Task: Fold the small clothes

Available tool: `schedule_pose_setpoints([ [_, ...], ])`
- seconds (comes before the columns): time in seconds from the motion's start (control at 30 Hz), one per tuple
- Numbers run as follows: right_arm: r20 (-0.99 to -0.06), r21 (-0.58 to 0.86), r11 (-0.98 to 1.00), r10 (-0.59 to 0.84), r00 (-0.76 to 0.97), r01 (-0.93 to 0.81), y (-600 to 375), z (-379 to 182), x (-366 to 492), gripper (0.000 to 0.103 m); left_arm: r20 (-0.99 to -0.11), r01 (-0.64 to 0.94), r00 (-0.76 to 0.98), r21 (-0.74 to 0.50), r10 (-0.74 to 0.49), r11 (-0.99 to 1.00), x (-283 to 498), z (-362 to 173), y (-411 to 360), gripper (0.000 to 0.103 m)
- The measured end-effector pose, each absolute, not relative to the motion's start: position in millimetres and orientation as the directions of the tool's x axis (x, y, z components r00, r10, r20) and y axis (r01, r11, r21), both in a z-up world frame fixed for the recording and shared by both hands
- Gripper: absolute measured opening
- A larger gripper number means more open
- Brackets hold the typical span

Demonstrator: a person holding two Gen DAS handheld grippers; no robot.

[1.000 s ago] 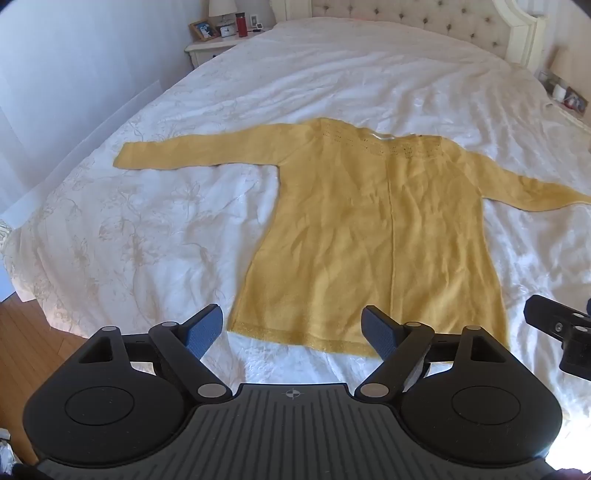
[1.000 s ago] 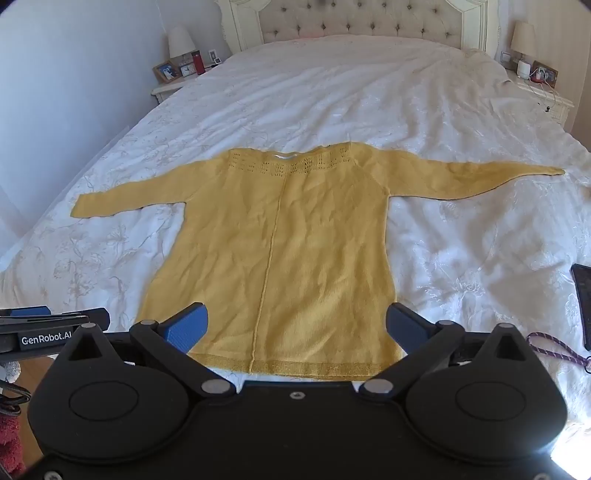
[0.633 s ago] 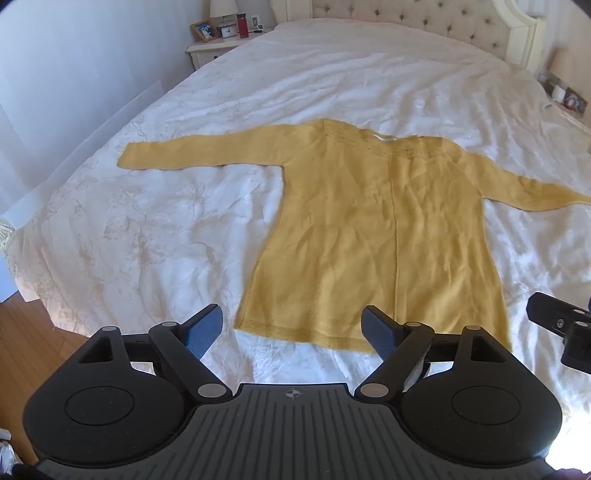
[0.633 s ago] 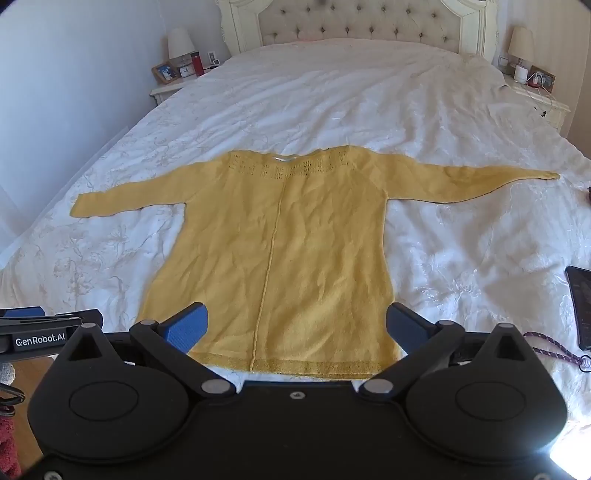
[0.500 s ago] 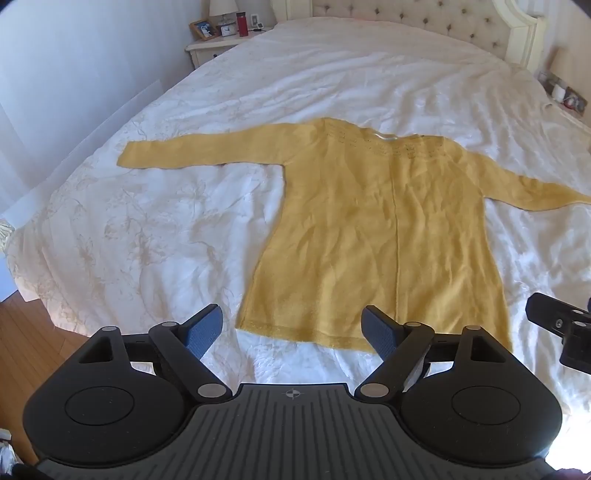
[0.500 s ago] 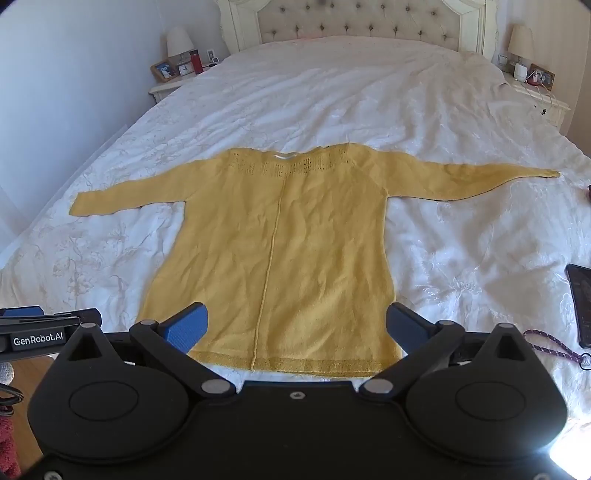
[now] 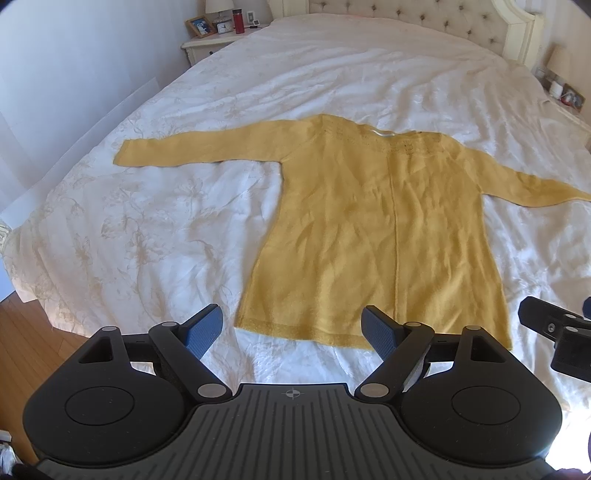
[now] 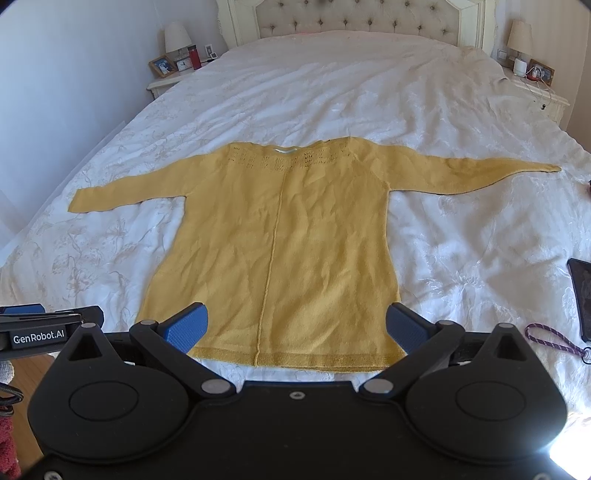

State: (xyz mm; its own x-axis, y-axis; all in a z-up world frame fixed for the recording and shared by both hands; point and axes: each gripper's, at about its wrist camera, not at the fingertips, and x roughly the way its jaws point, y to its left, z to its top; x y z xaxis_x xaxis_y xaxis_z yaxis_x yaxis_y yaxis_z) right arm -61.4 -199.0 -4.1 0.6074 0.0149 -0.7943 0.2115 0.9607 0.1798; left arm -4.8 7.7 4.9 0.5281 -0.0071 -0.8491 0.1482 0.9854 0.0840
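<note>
- Though both grippers hang over the foot of the white embroidered bedspread [image 8: 461,236], neither touches the mustard-yellow knit sweater [image 8: 280,236]: it lies flat, hem nearest them, neckline toward the tufted headboard [image 8: 354,18].
- Long axis runs away from the fingers; sleeves spread sideways.
- Left gripper [image 7: 293,328] gapes wide, empty, by the hem's left corner.
- Right gripper [image 8: 295,325] equally wide, centred on the hem.
- Knit looks thin, limp, faintly creased.

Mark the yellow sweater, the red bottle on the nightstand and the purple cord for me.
yellow sweater [image 8: 280,240], right wrist view, middle of the body near the centre seam.
red bottle [image 8: 193,57], right wrist view, middle of its body.
purple cord [image 8: 550,338], right wrist view, midway along the strand lying on the bed.
</note>
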Motion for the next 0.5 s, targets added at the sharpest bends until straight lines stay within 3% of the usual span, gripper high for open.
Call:
schedule_pose_setpoints([
  [0.5,-0.805,0.17,0.965,0.018,0.593,0.202,-189.9,-6.2,-58.1,0.102,-0.851,0.144,0.524,0.083,-0.005,0.986,-4.7,-0.7,9.6,0.082],
])
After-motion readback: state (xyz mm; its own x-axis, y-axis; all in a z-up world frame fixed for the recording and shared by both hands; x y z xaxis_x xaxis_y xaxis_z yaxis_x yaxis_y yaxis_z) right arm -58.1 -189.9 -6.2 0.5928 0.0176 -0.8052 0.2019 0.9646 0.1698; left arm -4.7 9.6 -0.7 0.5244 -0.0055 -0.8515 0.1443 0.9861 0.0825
